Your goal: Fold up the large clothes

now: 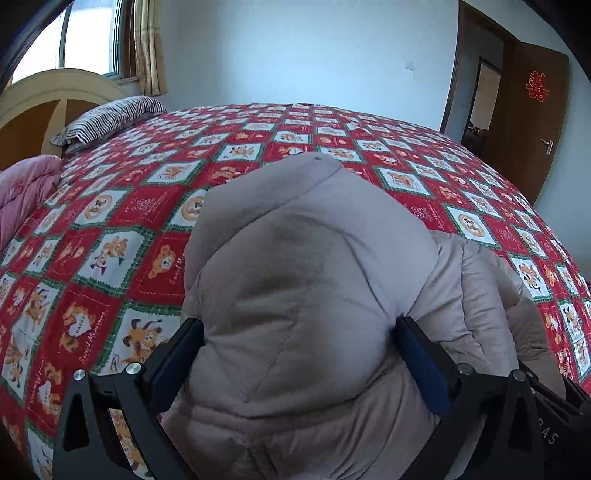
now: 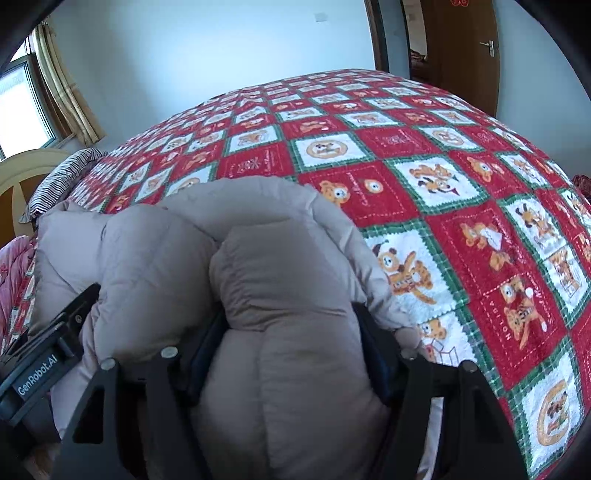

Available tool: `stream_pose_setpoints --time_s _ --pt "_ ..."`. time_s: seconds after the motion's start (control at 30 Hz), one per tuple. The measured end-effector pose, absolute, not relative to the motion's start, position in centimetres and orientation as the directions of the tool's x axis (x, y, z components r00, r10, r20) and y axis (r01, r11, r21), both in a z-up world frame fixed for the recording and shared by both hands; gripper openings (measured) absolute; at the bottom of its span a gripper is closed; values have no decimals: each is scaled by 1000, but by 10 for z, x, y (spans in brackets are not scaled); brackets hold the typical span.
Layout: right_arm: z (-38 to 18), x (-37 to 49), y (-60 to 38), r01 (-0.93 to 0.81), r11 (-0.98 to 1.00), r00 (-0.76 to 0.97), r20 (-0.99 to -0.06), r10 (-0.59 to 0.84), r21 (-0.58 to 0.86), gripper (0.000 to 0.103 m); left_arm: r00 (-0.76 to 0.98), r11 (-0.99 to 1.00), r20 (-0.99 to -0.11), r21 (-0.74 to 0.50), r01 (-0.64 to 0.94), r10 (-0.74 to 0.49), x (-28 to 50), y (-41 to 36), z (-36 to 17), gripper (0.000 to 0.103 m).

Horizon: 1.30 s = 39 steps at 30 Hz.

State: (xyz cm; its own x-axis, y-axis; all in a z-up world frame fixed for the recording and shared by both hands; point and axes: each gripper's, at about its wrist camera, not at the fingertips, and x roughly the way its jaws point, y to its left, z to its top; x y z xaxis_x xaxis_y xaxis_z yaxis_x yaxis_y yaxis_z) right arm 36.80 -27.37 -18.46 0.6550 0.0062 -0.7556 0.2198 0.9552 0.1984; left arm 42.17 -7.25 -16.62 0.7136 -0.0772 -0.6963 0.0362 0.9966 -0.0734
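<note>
- Since both of our grippers are buried in the same puffy beige jacket (image 1: 295,280), that's where we'll start: the left gripper (image 1: 299,354) has a thick padded fold wedged between its two black fingers (image 1: 424,362), and the pads are pressing into the fabric on both sides, so it's clamped on.
- Same story on the right gripper (image 2: 291,350). A fat roll of the jacket (image 2: 280,280) fills the gap between the fingers (image 2: 373,354), which stand fairly wide but squeeze the padding from either side. So gripped there too.
- From the left wrist view the jacket bulges up and away from the fingers, rising to a rounded hump that hides the middle of the bed; more quilted folds spill off to the right of the gripper.
- From the right wrist view the bulk of the jacket sits ahead and to the left of the fingers, and we can spot the other gripper's black body (image 2: 48,354) poking in at the left edge, touching the same garment.
- Under it all is the red, white and green bear-print bedspread (image 1: 122,236), which the jacket rests on near our edge of the bed.
- Further out: a striped pillow (image 1: 107,118) by the headboard (image 1: 44,99), a pink quilt (image 1: 22,192) at the left, a curtained window (image 1: 92,33), and a brown door (image 1: 532,122) standing open at the far right.
</note>
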Motion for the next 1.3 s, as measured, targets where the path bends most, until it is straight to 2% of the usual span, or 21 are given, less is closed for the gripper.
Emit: stream_pose_setpoints --time_s 1.3 --pt "-196 382 -270 228 962 641 -767 -32 151 80 702 999 -711 -36 21 -40 426 -78 -173 102"
